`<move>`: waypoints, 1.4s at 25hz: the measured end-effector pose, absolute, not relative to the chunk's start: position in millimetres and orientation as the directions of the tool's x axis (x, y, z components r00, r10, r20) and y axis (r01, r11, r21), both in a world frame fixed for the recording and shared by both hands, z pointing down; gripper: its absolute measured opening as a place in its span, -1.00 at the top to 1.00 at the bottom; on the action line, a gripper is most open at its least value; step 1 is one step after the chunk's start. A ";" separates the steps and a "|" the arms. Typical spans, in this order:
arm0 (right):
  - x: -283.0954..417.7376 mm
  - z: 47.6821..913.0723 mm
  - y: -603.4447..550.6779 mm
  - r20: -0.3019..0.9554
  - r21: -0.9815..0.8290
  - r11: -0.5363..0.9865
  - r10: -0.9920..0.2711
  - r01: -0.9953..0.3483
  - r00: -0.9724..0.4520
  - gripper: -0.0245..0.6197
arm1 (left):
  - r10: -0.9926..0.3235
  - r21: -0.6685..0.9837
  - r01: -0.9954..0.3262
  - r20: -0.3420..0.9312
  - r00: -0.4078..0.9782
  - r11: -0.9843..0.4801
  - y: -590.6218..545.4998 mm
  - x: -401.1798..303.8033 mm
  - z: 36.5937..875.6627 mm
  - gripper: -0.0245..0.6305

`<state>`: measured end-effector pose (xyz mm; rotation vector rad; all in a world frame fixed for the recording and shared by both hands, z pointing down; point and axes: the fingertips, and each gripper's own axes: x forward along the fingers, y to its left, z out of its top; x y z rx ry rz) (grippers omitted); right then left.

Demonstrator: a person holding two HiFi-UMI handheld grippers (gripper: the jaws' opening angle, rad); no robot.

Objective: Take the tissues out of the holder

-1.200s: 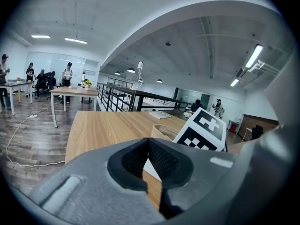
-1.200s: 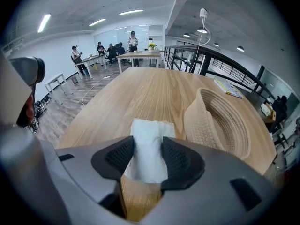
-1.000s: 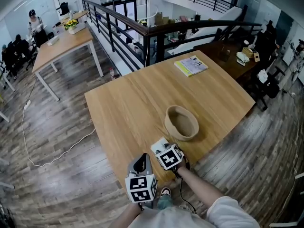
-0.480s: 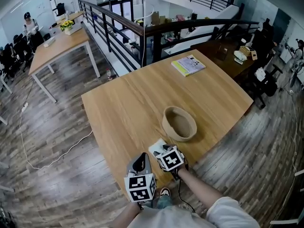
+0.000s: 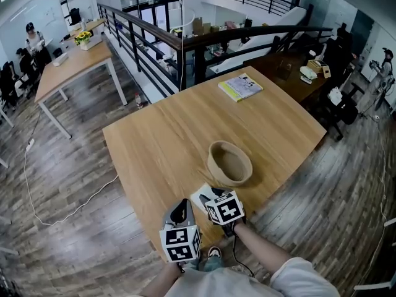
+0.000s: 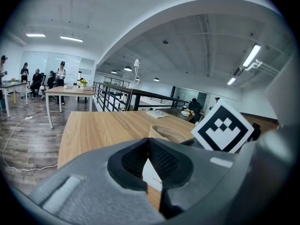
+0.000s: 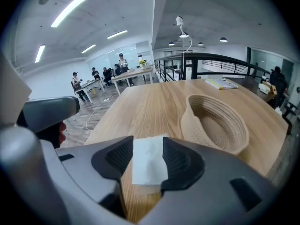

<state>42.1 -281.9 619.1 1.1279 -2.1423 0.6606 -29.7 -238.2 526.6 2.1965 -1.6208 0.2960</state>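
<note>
Open-plan loft office. Large pale wood tabletop (image 5: 154, 147), set at an angle on a grey-brown plank floor (image 5: 74, 246). Yellow-green book (image 5: 240, 86) near its far corner. Black metal railing (image 5: 145, 33) runs behind it, with a lower level visible beyond. Left of the railing: long light table (image 5: 68, 64) on white legs, yellow flowers (image 5: 82, 37) at its far end, people (image 5: 30, 36) gathered near it. White cable (image 5: 88, 197) loops across the floor. Right side: dark table (image 5: 281, 73), black chairs (image 5: 337, 107). White ceiling; strip lights (image 7: 69, 9) lit.
</note>
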 end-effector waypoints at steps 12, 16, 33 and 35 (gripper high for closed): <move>81.2 584.9 -279.6 0.640 -0.139 0.366 -0.677 -0.920 -0.365 0.91 | -0.872 0.169 -0.948 0.375 0.314 -0.269 -237.3 -24.7 514.8 0.91; 91.8 576.7 -269.3 0.608 -0.172 0.319 -0.710 -0.932 -0.356 0.91 | -0.872 0.164 -0.946 0.368 0.322 -0.280 -235.7 -18.8 511.7 0.91; 116.7 565.3 -251.2 0.573 -0.185 0.263 -0.754 -0.947 -0.321 0.91 | -0.866 0.159 -0.936 0.355 0.352 -0.315 -229.5 1.3 506.5 0.90; 117.7 565.8 -250.4 0.572 -0.185 0.260 -0.756 -0.948 -0.319 0.91 | -0.867 0.158 -0.936 0.353 0.351 -0.315 -228.7 1.3 507.1 0.91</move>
